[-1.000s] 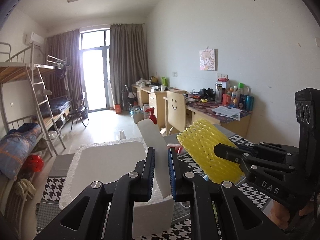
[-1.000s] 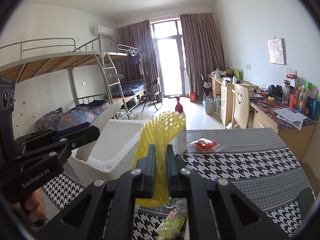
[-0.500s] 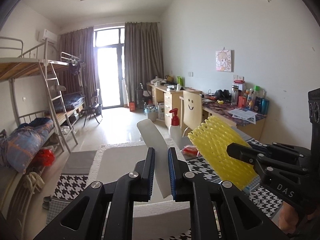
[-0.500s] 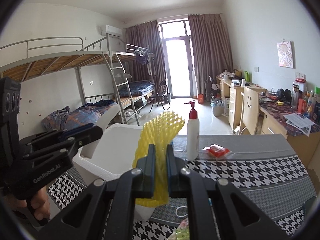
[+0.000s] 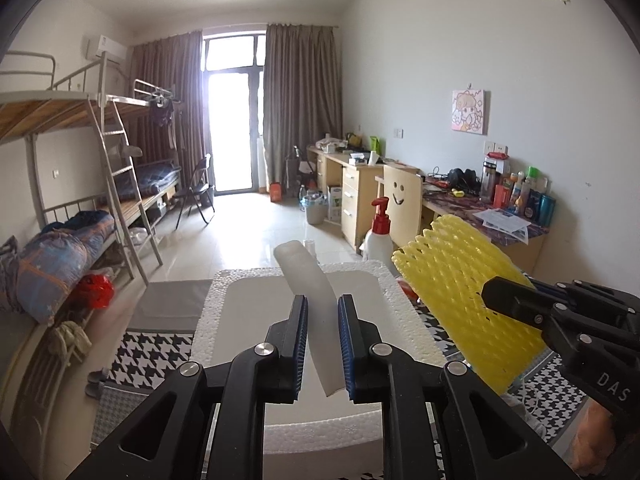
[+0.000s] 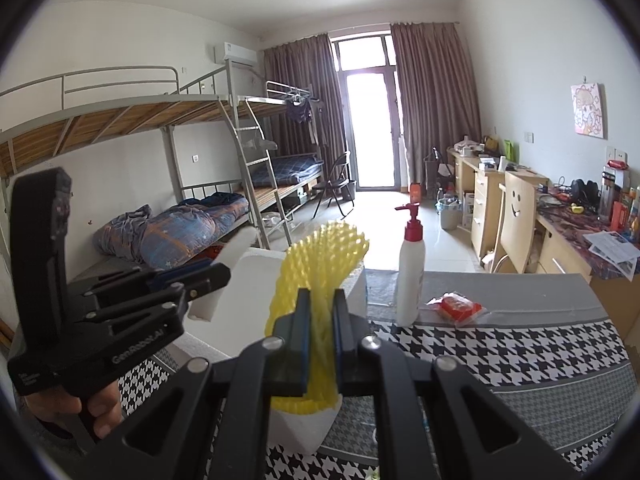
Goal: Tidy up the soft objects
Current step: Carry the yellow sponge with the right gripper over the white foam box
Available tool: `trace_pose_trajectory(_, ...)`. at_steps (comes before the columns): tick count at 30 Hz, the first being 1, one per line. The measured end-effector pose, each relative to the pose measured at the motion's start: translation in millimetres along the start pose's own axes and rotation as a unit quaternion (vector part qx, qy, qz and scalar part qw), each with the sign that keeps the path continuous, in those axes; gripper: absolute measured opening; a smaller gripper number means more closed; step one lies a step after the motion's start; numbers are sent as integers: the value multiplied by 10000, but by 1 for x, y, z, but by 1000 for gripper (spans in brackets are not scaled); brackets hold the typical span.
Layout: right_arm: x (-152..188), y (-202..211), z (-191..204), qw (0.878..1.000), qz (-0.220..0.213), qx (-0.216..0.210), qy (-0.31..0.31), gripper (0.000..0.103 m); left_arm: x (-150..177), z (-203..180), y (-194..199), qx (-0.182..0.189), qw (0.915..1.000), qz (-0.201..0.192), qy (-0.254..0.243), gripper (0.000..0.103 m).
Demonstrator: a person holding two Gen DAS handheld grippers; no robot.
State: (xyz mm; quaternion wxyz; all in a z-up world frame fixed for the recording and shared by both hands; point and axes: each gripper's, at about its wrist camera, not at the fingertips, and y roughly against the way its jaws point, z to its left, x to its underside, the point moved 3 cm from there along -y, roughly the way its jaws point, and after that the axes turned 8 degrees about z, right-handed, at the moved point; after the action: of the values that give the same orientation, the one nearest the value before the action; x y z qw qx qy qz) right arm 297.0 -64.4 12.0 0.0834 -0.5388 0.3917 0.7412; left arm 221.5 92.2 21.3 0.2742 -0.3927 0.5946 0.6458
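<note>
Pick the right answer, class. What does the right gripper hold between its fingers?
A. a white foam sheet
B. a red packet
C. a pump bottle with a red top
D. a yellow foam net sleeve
D: in the right wrist view the right gripper is closed on the yellow foam net sleeve, which fans out above its fingers.

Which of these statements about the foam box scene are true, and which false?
1. The right gripper pinches a yellow net. True.
2. The left gripper has a white foam sheet between its fingers. True.
3. The pump bottle has a blue pump. False: it is red.
4. The foam box sits on the floor. False: it stands on the houndstooth table.
</note>
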Motion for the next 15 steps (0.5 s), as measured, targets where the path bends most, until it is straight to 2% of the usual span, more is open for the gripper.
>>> trace_pose_trajectory(7, 0, -2, 0, 10000, 18, 39, -2, 12, 2, 8, -14, 32, 9998, 175, 43, 23)
trace_pose_trajectory(9, 0, -4, 0, 10000, 41, 55, -10, 12, 2, 11, -15, -23, 9998, 185, 84, 34)
trace_pose_trajectory(10, 0, -5, 0, 10000, 54, 65, -8, 12, 1, 13, -15, -36, 9998, 187, 116, 53)
trace_pose_trajectory(12, 0, -6, 0, 9999, 72, 86, -15, 12, 1, 18, -11, -37, 9996, 111, 243, 77)
trace_pose_trajectory(13, -1, -7, 0, 9999, 80, 88, -24, 12, 1, 20, -8, -54, 9995, 60, 292, 82)
trace_pose_trajectory(15, -2, -9, 2, 9999, 95, 81, -17, 12, 1, 24, -4, -113, 9994, 14, 329, 85)
